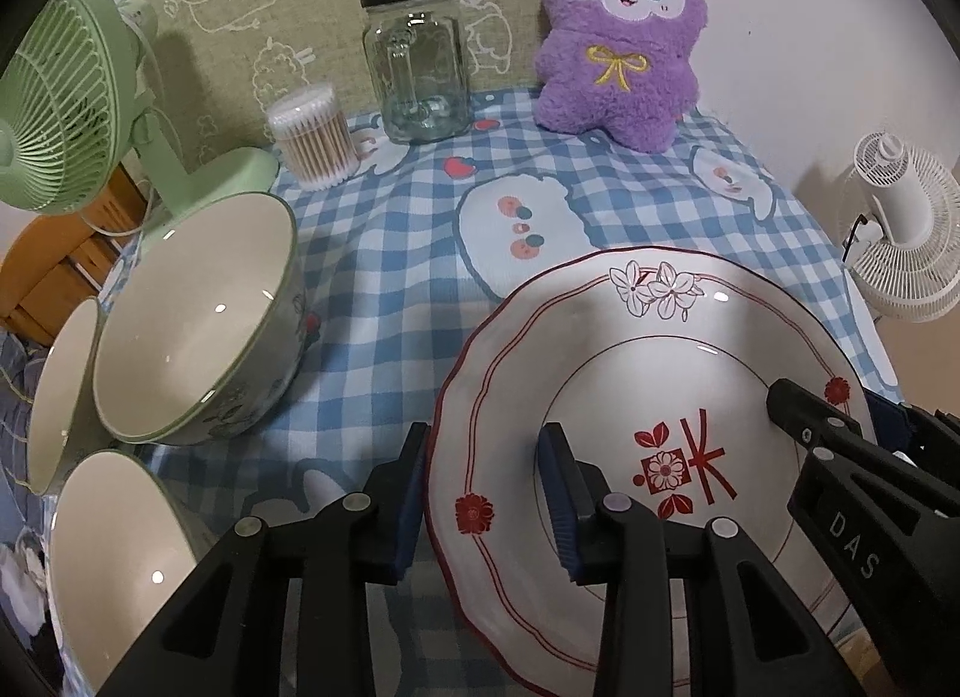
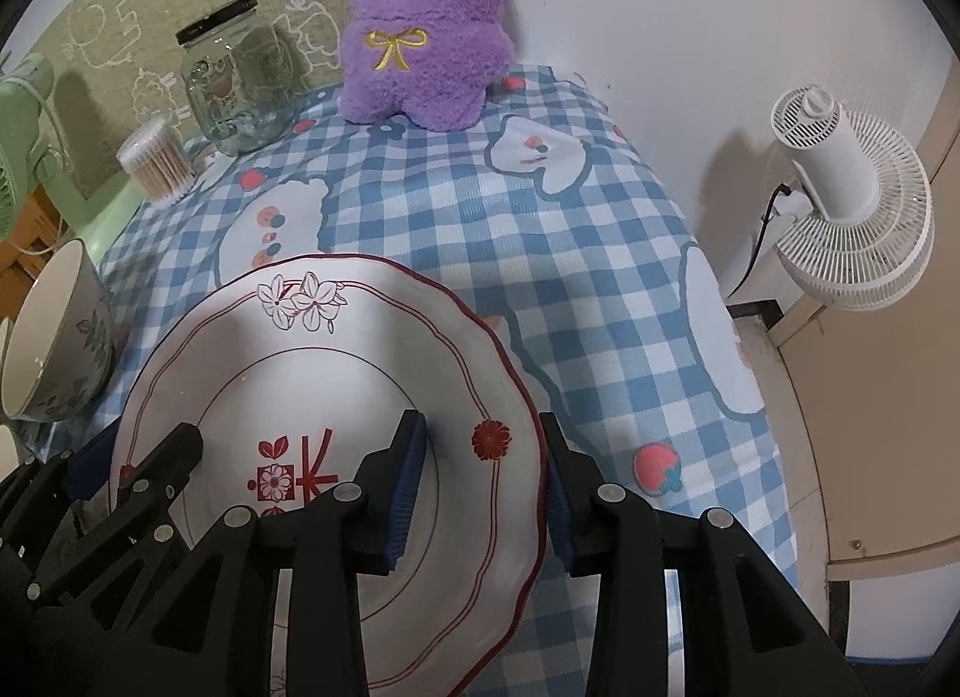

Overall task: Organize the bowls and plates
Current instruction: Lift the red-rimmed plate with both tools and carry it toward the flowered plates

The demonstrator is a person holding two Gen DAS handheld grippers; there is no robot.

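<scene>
A white plate (image 1: 654, 373) with a red scalloped rim and red flower marks lies over the checked tablecloth (image 1: 384, 277), between both grippers. My left gripper (image 1: 486, 445) straddles its left rim, one pad outside the edge and one on the inner face, shut on it. My right gripper (image 2: 480, 433) grips the opposite rim (image 2: 516, 397) the same way. Whether the plate rests on the cloth or is lifted I cannot tell. Three white bowls stand at the left: a large green-rimmed bowl (image 1: 198, 319), a second bowl (image 1: 60, 391) behind it, and a third bowl (image 1: 114, 565) nearest.
At the back stand a glass jar (image 1: 417, 73), a tub of cotton swabs (image 1: 312, 136) and a purple plush toy (image 1: 624, 37). A green fan (image 1: 66, 97) sits at the back left. A white fan (image 2: 852, 199) hangs off the table's right edge.
</scene>
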